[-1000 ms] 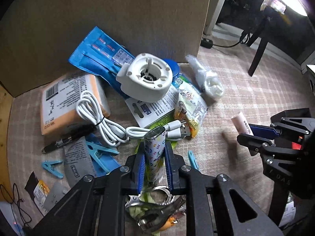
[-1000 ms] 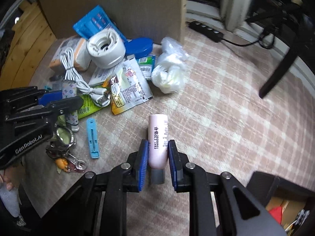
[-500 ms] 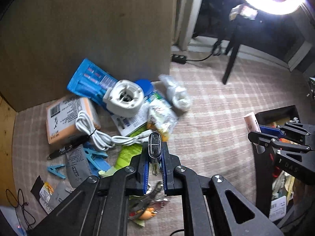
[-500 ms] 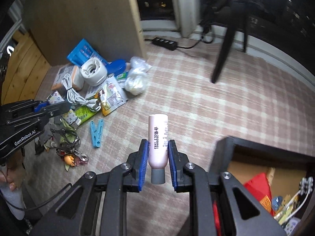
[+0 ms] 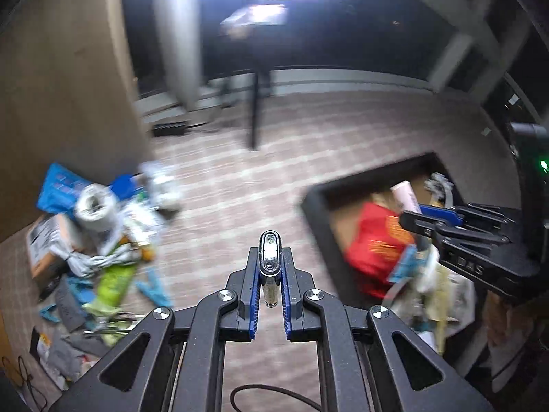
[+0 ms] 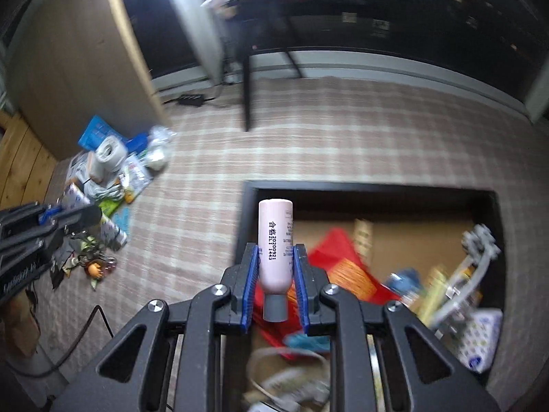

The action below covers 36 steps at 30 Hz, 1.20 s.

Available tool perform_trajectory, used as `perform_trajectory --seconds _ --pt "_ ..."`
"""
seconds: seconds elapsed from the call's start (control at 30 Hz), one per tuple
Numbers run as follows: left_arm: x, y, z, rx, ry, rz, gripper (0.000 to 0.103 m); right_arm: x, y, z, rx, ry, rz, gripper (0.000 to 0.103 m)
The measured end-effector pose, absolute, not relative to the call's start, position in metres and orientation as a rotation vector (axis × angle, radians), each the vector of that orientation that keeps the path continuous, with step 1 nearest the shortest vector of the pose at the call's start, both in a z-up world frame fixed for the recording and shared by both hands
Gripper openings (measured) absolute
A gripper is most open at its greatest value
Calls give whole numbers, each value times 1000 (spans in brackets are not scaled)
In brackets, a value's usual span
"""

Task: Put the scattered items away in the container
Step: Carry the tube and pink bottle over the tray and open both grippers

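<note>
The pink tube (image 6: 275,240) sits clenched in my right tongs (image 6: 275,271), above the black container's (image 6: 374,187) near-left corner. My left tongs (image 5: 269,283) grip what looks like a small patterned tube (image 5: 270,267) over the plaid carpet (image 5: 223,206), container to their right.

I read "合格 20200921" and "2LI 1443" printed in black on the pink tube (image 6: 275,240) at frame centre. The letters "DAS" show on the hand-held gripper (image 5: 470,267) at right. Other packaging is too blurred.
</note>
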<state>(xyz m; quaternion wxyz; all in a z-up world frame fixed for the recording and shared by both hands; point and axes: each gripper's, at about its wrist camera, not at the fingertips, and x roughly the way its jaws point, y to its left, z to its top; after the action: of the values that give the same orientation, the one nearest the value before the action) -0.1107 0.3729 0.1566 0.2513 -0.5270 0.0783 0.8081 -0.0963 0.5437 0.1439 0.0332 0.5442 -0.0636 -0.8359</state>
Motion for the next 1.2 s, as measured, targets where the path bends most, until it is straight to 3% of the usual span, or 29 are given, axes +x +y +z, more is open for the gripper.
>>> perform_trajectory --seconds 0.43,0.47,0.5,0.53,0.57,0.6,0.63,1.2 --pt "-44 489 179 -1309 339 2013 12 -25 643 164 1754 -377 -2762 20" --pt "-42 493 180 -1305 342 2009 33 -21 649 164 1767 -394 -2772 20" --pt "-39 497 180 -1297 348 2001 69 -18 655 164 1785 -411 -2779 23" --pt "-36 500 182 -1279 351 1995 80 -15 660 164 1802 -423 -2785 31" --pt "-33 502 183 -1252 357 1995 83 -13 663 165 1811 -430 -2800 37" --pt "-30 502 185 -1224 373 1993 83 -10 667 166 1817 -433 -2824 49" --pt "-27 504 185 -1216 389 1994 83 -8 669 168 1819 -428 -2845 54" --pt "-35 448 187 -1262 380 2100 78 -9 637 177 1788 -372 -2841 54"
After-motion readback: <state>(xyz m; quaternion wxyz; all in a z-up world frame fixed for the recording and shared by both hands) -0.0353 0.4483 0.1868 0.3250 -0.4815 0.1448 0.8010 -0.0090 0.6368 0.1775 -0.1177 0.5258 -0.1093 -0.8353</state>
